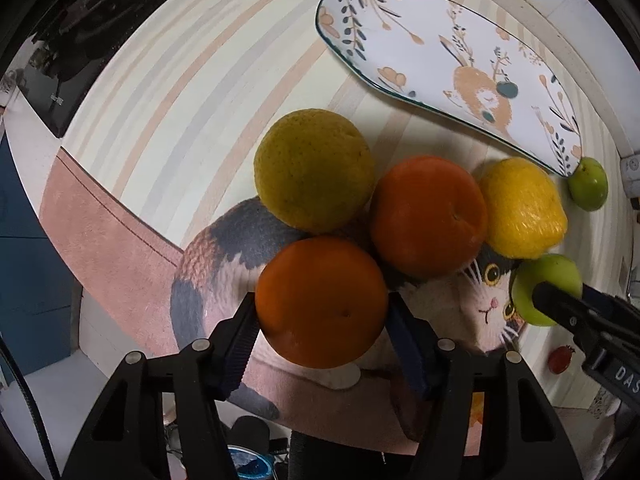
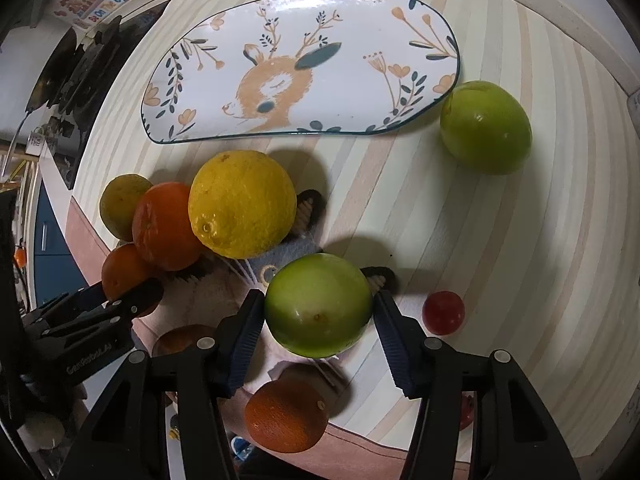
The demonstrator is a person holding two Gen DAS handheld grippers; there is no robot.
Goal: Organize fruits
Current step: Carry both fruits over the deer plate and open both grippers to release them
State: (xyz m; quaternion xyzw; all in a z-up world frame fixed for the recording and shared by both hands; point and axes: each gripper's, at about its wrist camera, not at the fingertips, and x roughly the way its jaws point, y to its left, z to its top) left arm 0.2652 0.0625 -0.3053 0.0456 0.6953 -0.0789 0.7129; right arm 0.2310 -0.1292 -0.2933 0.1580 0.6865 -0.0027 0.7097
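Observation:
My left gripper (image 1: 322,312) has its jaws around an orange (image 1: 322,302), both pads touching it, on a cat-shaped mat (image 1: 224,248). Behind it lie a yellow-green citrus (image 1: 314,170), a darker orange (image 1: 428,214) and a lemon (image 1: 522,208). My right gripper (image 2: 318,312) straddles a green apple (image 2: 318,304); its left pad touches, its right pad stands slightly off. A second green apple (image 2: 486,126) lies beside the empty deer-pattern plate (image 2: 360,20). The lemon (image 2: 242,204) sits just beyond the right gripper.
A small red fruit (image 2: 444,312) lies right of the right gripper. Another orange (image 2: 286,416) sits under that gripper near the table's front edge. The striped tablecloth (image 1: 180,92) spreads left of the plate (image 1: 424,12).

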